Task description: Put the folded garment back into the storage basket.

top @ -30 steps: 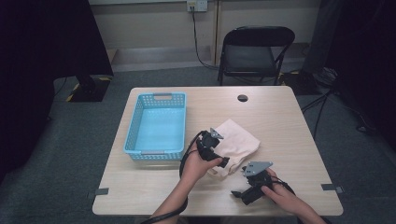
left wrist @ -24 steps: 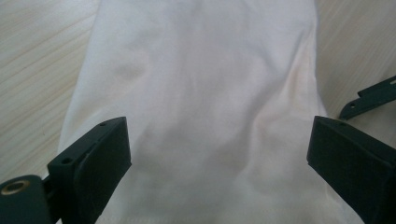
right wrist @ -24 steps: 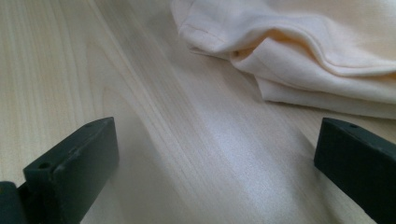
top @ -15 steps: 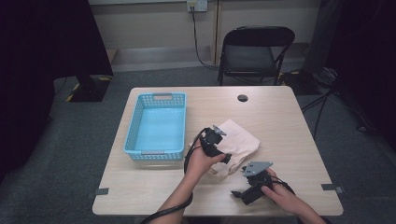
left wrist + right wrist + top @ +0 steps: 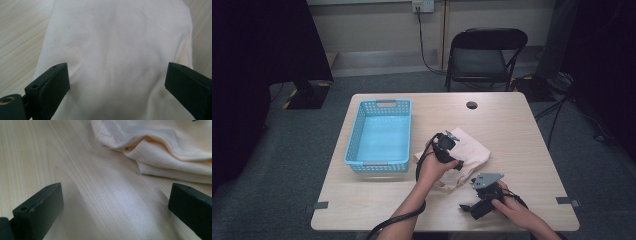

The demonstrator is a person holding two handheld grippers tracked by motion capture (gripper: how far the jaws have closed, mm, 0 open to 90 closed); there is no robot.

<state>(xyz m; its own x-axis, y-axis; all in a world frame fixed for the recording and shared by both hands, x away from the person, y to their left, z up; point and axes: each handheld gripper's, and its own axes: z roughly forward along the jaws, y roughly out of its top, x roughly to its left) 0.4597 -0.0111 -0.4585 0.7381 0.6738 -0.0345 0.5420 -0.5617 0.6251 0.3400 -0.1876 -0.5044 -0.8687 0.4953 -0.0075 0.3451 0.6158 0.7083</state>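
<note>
A cream folded cloth (image 5: 472, 152) lies on the wooden table (image 5: 512, 125), right of the basket. My left gripper (image 5: 451, 159) hovers just over the cloth's near left part. In the left gripper view its jaws stand wide apart over the cloth (image 5: 117, 50), with nothing pinched between them. My right gripper (image 5: 468, 207) rests low near the table's front edge, just in front of the cloth. Its jaws are spread over bare wood, and the cloth's folded edge (image 5: 160, 147) lies ahead of them.
A light blue plastic basket (image 5: 380, 162) stands at the table's left half. A round cable hole (image 5: 471, 105) sits near the far edge. A black folding chair (image 5: 484, 55) stands behind the table. Dark curtains hang at both sides.
My left gripper has shifted slightly right and toward me over the cloth. The right gripper has stayed in place.
</note>
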